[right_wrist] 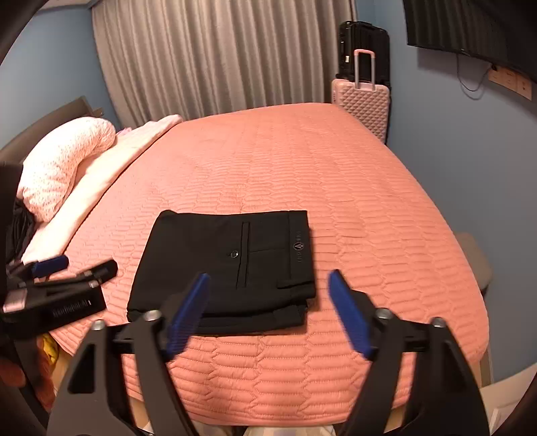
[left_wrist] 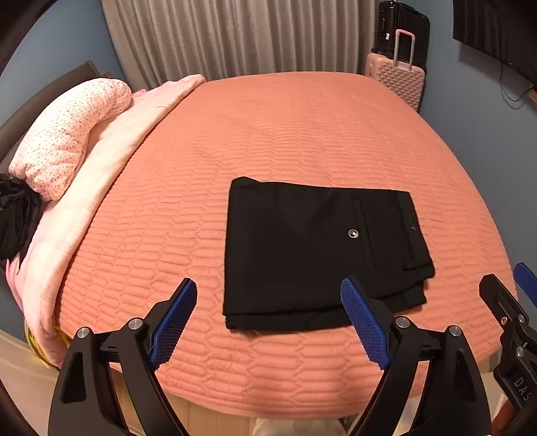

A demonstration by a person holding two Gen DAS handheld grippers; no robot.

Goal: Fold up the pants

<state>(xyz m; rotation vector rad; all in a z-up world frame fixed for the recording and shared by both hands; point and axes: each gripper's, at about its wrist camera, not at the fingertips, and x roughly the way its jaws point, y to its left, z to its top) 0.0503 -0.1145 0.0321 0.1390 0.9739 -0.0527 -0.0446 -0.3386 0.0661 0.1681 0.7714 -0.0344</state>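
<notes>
Just past my two grippers, the folded black pants (left_wrist: 319, 248) lie flat on the pink bed cover (left_wrist: 302, 134), long side left to right. My left gripper (left_wrist: 268, 295) and right gripper (right_wrist: 268, 285) both gape wide, holding nothing. The right one is nearer the waistband.

One folded pair of black pants (left_wrist: 302, 255) on one bed (left_wrist: 302, 134), two grippers, left gripper (left_wrist: 268, 322) and right gripper (right_wrist: 268, 312), two suitcases: pink suitcase (left_wrist: 399, 80), black suitcase (left_wrist: 399, 23); one speckled pillow (left_wrist: 67, 134).

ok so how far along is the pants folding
Done, by the look of it: the black pants lie in a compact folded rectangle near the front edge of the coral bedspread. In hand: nothing; the left tool and right tool are both open, clear of the fabric. Left: perhaps squaring the slightly uneven layers at the near edge.
</notes>
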